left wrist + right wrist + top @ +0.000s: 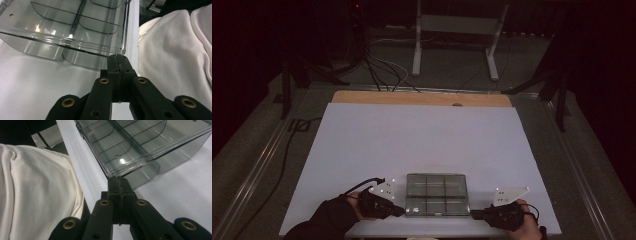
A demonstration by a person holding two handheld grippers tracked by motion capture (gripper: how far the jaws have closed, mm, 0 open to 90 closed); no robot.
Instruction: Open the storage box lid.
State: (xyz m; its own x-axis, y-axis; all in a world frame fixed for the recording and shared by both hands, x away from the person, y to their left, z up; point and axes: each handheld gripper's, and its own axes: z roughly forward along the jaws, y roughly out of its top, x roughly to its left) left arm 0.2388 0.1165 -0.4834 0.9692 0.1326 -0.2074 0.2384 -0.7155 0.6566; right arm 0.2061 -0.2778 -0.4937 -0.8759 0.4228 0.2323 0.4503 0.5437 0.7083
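The clear compartment box (437, 194) lies flat at the near edge of the worktop (412, 140), about midway between its left and right sides, with its lid down and dividers showing through the smoky plastic. The left tool (401, 211) sits just beside the box's near left corner, its tip pointing right toward that corner. The right tool (474, 214) sits just beside the near right corner, its tip pointing left. The box lies between the two tips.

In the left gripper view the left tool (117, 58) is clenched, jaws pressed together with nothing between them, and its tip meets the lower edge of the box (75, 30) at the corner; whether it truly touches cannot be told. In the right gripper view the right tool (117, 178) is likewise clenched on nothing, its tip right at the box's (130, 147) corner.

A pale cloth garment (175, 57) shows beside the worktop's near edge in both gripper views.

The worktop is covered by a white sheet, with a strip of bare wood (422, 98) along its far edge. Around it the room is dim: grey floor (452, 65), black cables (377, 67) trailing on the far side, a white metal stand (457, 30) beyond, and dark tripod legs (557, 85) at the far right.
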